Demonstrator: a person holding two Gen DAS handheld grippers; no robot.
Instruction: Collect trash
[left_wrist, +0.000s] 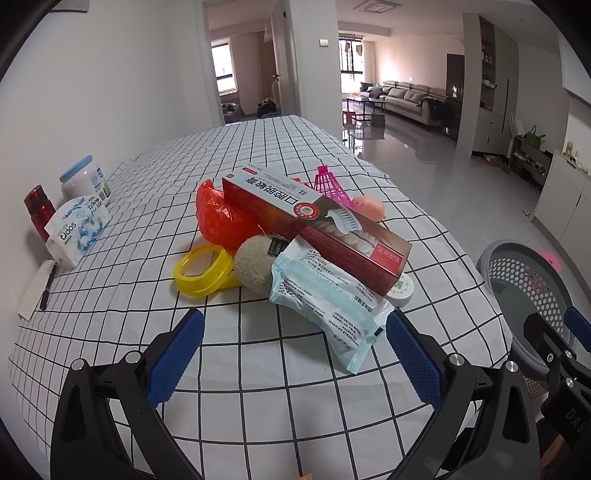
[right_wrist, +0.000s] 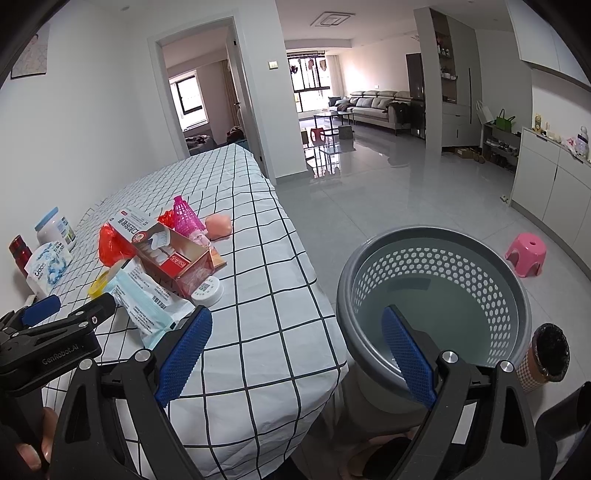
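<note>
Table (left_wrist: 295, 398) with checked cloth, one trash heap near its right edge. Count: one red toothpaste box (left_wrist: 317, 225) lying tilted across the top of the heap, one pale blue wipes pack (left_wrist: 328, 302) under its near end, one red plastic bag (left_wrist: 221, 218) behind on the left, one yellow ring (left_wrist: 201, 271), one beige sponge (left_wrist: 255, 264) touching the ring, one white round tin (left_wrist: 400, 291) under the box's near corner, one pink mesh cone (left_wrist: 330, 186), one pink soft toy (left_wrist: 369, 208) just beside the cone. By the left edge at the wall: one white jar (left_wrist: 85, 181), one red bottle (left_wrist: 38, 210), one tissue pack (left_wrist: 77, 230), one notepad (left_wrist: 37, 290) with one pen (left_wrist: 48, 288) on it. Left gripper (left_wrist: 295, 354) hovers over the table just short of the wipes pack, jaws wide apart, nothing between them. Right gripper (right_wrist: 295, 354) also spread wide and empty, one finger (right_wrist: 184, 354) over the table's right edge, the other over the bin (right_wrist: 517, 314). One grey perforated bin on the floor beside the table's right edge, interior looks bare. One cup (right_wrist: 546, 358) with a black liner touching the bin, one pink stool (right_wrist: 526, 254) further off on the floor.
</note>
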